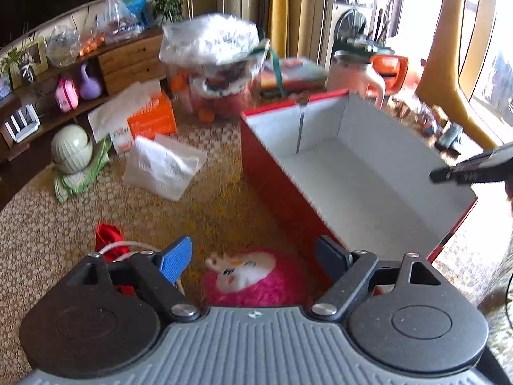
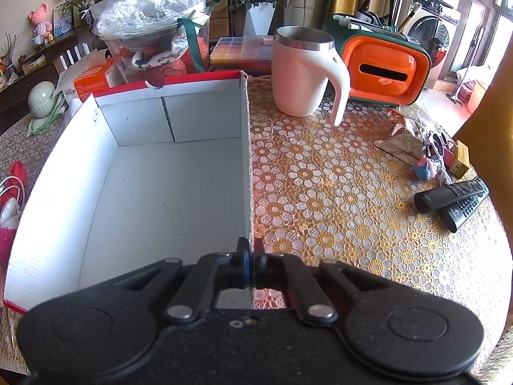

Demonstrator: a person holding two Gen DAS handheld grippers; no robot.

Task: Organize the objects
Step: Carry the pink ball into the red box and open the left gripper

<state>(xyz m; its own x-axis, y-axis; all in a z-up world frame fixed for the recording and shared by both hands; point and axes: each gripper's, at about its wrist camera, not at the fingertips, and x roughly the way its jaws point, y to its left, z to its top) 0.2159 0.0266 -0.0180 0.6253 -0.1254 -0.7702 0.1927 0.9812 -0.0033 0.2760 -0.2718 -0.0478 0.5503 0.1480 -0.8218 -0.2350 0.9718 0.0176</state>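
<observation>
**Box pinned at one wall, pink toy lying loose beside it**

Left gripper [image 1: 253, 261]: jaws spread wide, nothing between the pads, poised above a fluffy pink toy [image 1: 256, 277] with a white face. Toy resting on the patterned tablecloth [image 1: 205, 205], just beside the red outer wall of the cardboard box [image 1: 362, 173], outside it. Red pouch [image 1: 109, 237] with a white cord lying to the toy's left.

Right gripper [image 2: 250, 250]: jaws clenched on the near end of the box's right-hand wall, one finger inside, the other outside. Box interior white and bare, open at the top, red along the rim.

Beyond the box's far wall: a plastic-wrapped bundle [image 2: 150, 16] and an orange carton [image 2: 93, 78]. To the right of the box on the cloth: a white mug [image 2: 301, 73] with a steel rim, upright; an orange and green holder [image 2: 381, 67] behind it; two black remotes [image 2: 452, 202] side by side near the table edge; a crumpled wrapper and small figures [image 2: 423, 157] just beyond them.
</observation>
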